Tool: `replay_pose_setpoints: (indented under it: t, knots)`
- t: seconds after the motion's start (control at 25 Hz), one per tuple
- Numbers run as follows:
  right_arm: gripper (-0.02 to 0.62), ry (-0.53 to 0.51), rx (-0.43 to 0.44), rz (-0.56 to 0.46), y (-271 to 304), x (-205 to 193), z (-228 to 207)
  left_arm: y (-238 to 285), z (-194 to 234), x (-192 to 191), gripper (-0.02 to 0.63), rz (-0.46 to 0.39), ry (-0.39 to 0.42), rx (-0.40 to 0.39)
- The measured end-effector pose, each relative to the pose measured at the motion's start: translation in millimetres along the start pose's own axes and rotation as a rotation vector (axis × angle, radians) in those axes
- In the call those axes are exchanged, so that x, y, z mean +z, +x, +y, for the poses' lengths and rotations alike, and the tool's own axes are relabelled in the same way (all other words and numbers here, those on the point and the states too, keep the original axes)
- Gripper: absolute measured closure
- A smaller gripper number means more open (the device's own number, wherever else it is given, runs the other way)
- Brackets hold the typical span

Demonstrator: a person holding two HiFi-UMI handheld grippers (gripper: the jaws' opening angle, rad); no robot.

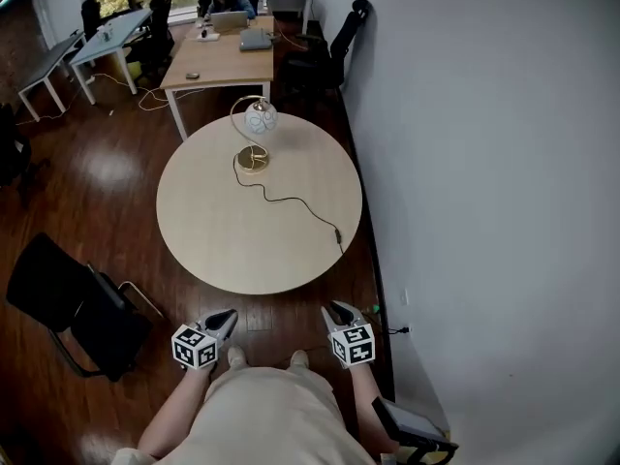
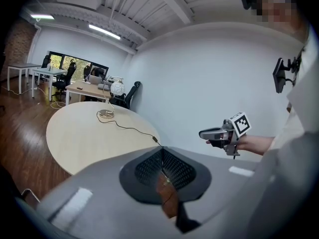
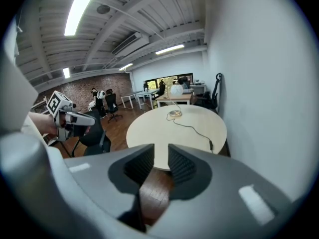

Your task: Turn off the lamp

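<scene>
Lamp (image 1: 260, 120) upright on round table (image 1: 223, 245), cord (image 1: 291, 201) trailing toward near edge.

Both grippers are held low and close in front of the person, pointing forward and somewhat down. The left gripper (image 1: 223, 318) has its jaws pressed together. The right gripper (image 1: 337, 310) keeps a narrow gap between its jaws, with nothing in it.

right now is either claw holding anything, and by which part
Nothing is held: the left claw is shut and empty, the right claw open and empty, both short of the lamp.
</scene>
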State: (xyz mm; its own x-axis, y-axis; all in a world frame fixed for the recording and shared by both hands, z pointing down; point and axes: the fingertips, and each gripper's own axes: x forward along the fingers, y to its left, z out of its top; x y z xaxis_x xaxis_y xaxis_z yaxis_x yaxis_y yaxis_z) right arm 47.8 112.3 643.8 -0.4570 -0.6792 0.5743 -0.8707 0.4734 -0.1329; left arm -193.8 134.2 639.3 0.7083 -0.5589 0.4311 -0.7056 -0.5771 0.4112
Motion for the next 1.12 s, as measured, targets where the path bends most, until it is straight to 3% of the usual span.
replay_pose_setpoints:
  t: [0.48, 0.84, 1.12]
  knots:
    - [0.519, 0.014, -0.004, 0.005, 21.9, 5.7, 14.9, 1.8, 19.7, -8.0, 0.618, 0.016, -0.014, -0.045]
    - [0.525, 0.023, -0.004, 0.052, 24.5, -15.0, 23.2, 5.0, 20.4, -18.1, 0.618, 0.033, -0.001, -0.044]
    - [0.530, 0.069, -0.069, 0.024, 27.2, -10.8, 3.3, 8.8, 12.3, -16.1, 0.617, 0.019, 0.021, -0.049]
